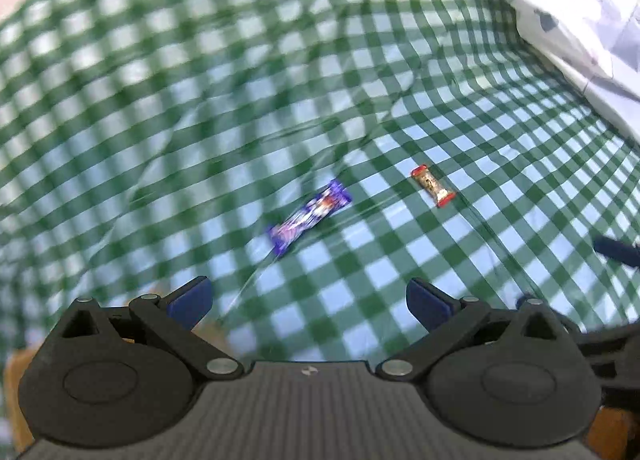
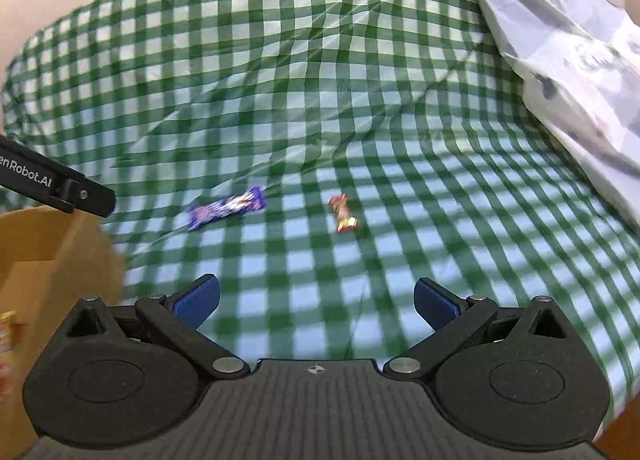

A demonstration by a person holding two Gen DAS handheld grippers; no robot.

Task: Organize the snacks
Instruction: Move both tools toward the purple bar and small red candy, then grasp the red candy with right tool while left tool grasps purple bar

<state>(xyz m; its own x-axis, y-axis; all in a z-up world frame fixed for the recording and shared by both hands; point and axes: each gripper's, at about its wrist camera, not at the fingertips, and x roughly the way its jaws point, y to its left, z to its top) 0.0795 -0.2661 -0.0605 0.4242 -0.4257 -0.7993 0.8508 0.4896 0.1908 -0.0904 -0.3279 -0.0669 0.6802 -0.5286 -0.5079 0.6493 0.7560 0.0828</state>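
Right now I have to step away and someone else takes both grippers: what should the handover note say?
Left gripper: open, empty, above the cloth.
Right gripper: open, empty.
On the checked tablecloth: purple snack bar and, apart to its right, small red-and-gold candy. Cardboard box stands at the left edge with something orange inside, too blurred to name. Crumpled white bag at far right.
Left to do: likely box both loose snacks.
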